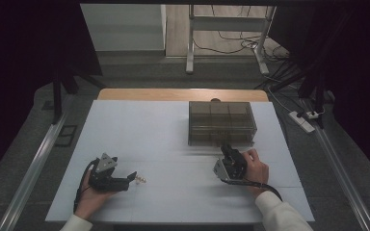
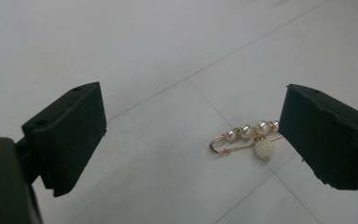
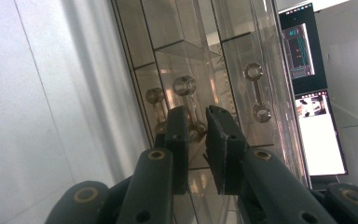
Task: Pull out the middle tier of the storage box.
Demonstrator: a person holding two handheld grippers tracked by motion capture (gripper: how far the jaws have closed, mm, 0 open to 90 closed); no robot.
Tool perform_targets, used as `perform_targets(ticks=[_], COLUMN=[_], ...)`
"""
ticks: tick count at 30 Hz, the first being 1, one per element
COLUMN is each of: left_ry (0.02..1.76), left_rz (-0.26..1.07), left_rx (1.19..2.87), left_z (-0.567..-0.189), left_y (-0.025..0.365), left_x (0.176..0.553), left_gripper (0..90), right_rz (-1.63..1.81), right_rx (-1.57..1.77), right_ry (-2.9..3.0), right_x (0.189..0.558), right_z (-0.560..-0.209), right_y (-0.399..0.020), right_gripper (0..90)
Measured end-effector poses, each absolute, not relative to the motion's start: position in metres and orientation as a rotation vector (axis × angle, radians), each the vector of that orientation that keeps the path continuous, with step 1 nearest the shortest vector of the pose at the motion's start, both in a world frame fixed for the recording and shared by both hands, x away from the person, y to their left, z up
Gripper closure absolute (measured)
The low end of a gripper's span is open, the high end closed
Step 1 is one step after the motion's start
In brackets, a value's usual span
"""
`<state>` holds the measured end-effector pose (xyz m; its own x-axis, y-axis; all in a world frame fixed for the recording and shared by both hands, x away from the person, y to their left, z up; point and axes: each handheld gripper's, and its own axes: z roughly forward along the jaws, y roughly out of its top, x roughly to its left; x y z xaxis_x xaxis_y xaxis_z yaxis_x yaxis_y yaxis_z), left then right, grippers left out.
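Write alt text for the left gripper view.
A gold safety-pin brooch strung with small pearls lies on a white tabletop, close beside the right-hand jaw of the open left tool. A round pearl ball hangs from the pin; both black jaws stand wide apart, holding nothing.

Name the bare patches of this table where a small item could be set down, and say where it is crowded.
The table's far-left stretch, beside the clear drawer box, is bare, as is the near middle strip between the two grippers. It is crowded at the box front, where the right gripper sits, and around the pearl brooch pin at the left gripper.
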<state>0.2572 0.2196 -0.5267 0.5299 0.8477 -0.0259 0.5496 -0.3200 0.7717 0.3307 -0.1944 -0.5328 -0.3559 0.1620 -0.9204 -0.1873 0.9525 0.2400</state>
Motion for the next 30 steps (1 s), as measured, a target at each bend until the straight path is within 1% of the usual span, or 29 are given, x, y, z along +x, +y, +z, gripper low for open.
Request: perform_targets(ticks=[2,9,18,22,24,30], left_ry=[1.133,1.132,1.132,1.132,1.131,1.133], left_rz=[0.503,0.502,0.504,0.504,0.503,0.503], left_rx=[2.013,2.013,2.01,2.01,2.013,2.011], left_z=[-0.527,-0.526,-0.526,-0.526,-0.526,-0.526], left_y=[0.22,0.22,0.221,0.221,0.22,0.22], left_x=[0.257,0.257,0.257,0.257,0.257,0.257], left_gripper=[7.6,7.6,7.6,7.6,7.6,7.6], right_rz=[0.366,0.426,0.653,0.751,0.79,0.942], right_rx=[-0.025,0.015,0.14,0.203,0.223,0.295], right_ry=[1.903,1.956,2.109,2.195,2.221,2.281], right_x=[0.331,0.33,0.332,0.334,0.335,0.335], right_z=[-0.532,-0.528,-0.512,-0.505,-0.502,-0.49], right_y=[-0.195,-0.195,-0.2,-0.203,-0.205,-0.211], right_gripper=[76.6,60.2,47.5,39.8,37.8,36.6])
